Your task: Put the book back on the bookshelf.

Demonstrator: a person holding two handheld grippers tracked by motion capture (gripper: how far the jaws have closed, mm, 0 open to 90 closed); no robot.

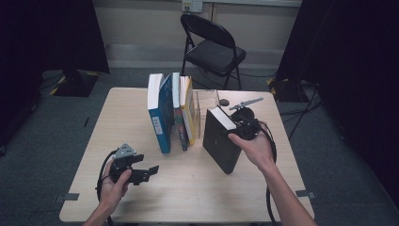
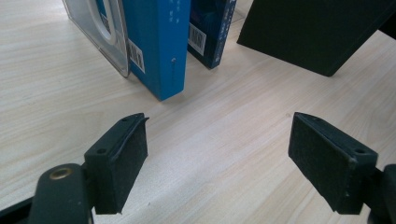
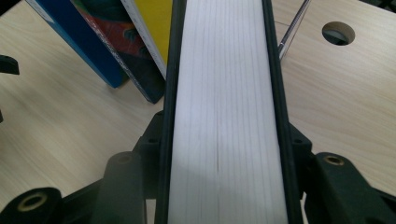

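matte black covers and smooth white page edges of the black book (image 1: 221, 140) are sitting clamped in the right gripper (image 1: 242, 126), tilted on the pale woodgrain counter (image 1: 197, 188) beside upright glossy books (image 1: 171, 110). left gripper (image 1: 149, 172) is hovering with padded fingers (image 2: 122, 161) apart.

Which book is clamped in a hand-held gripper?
The black-covered book, tilted apart to the right of the row; the right hand-held gripper grips its white page edge.

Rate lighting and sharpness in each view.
High view: evenly lit table, dark surroundings, slightly soft. Left gripper view: sharp on the blue book. Right gripper view: black book pages bright, nearly washed out.
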